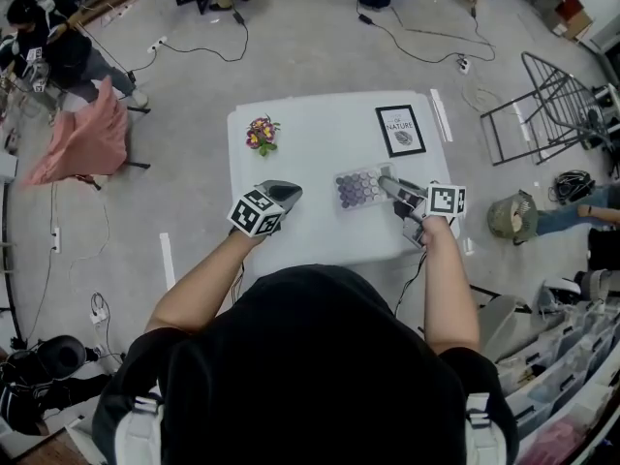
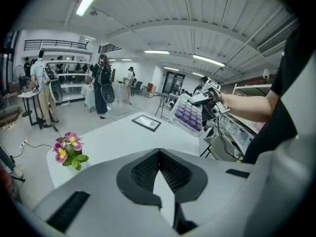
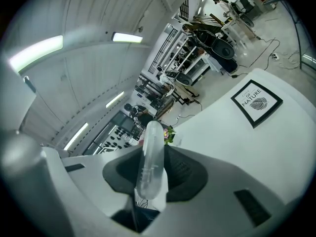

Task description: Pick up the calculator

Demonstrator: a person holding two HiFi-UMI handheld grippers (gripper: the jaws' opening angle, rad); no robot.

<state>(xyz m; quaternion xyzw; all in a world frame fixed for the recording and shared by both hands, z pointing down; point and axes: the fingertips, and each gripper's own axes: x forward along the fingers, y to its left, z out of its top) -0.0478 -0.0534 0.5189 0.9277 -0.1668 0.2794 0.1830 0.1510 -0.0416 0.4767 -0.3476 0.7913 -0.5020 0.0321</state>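
The calculator (image 1: 358,188), pale with rows of purple keys, hangs tilted above the white table (image 1: 320,231). My right gripper (image 1: 389,184) is shut on its right edge. In the right gripper view the calculator (image 3: 149,162) shows edge-on, clamped between the dark pads. In the left gripper view the calculator (image 2: 189,113) is lifted off the table, and the right gripper (image 2: 204,97) holds it from the right. My left gripper (image 1: 289,193) hovers over the table's left half with its jaws together and nothing between them. In its own view the left gripper (image 2: 159,154) points toward the table.
A small pot of pink and yellow flowers (image 1: 262,134) stands at the table's far left. A black-framed print (image 1: 400,130) lies at the far right. Cables run over the floor. A folded metal rack (image 1: 547,105) stands to the right, and a chair draped in pink cloth (image 1: 92,134) to the left.
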